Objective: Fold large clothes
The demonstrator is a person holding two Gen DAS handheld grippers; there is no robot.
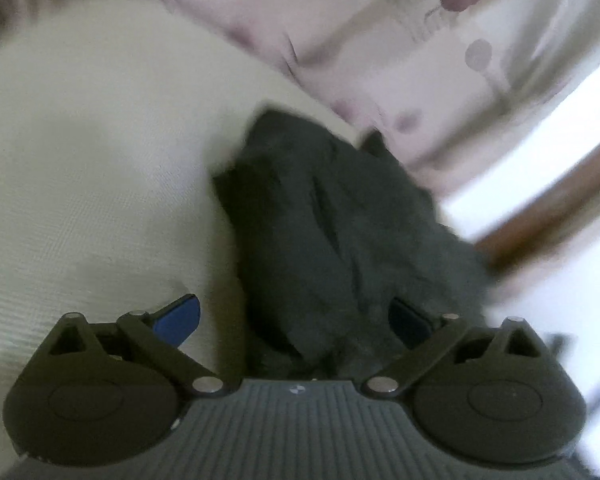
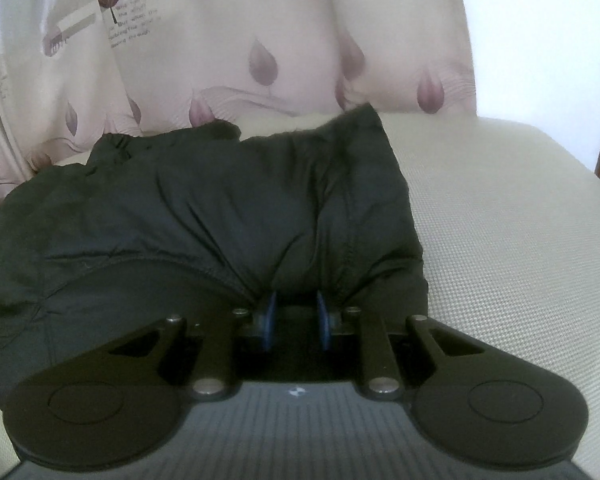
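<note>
Blue pads [image 2: 269, 322] of the right gripper [image 2: 294, 320] stand close together with a bunched fold of the black jacket [image 2: 220, 208] pinched between them, so this tool is clenched on the cloth at its near hem. From there the jacket spreads away from the camera and to the left across the cream mattress [image 2: 500, 220], its far edge close to the leaf-print curtain [image 2: 260, 40]. In the left wrist view, which is blurred, the left gripper [image 1: 296, 320] has its fingers spread wide and grips nothing; the jacket [image 1: 340, 220] lies between and beyond them as a long dark band running forward and slightly right, with bare mattress [image 1: 80, 160] to its left. Whether the left pads touch the cloth cannot be told. The right gripper is the one already engaged; the left is near, directly over the cloth, and released. Judged from the grip point, any fold would carry the held hem forward along that long axis toward the curtain side. Slippery, puffy fabric may slide out of a narrow pinch.
</note>
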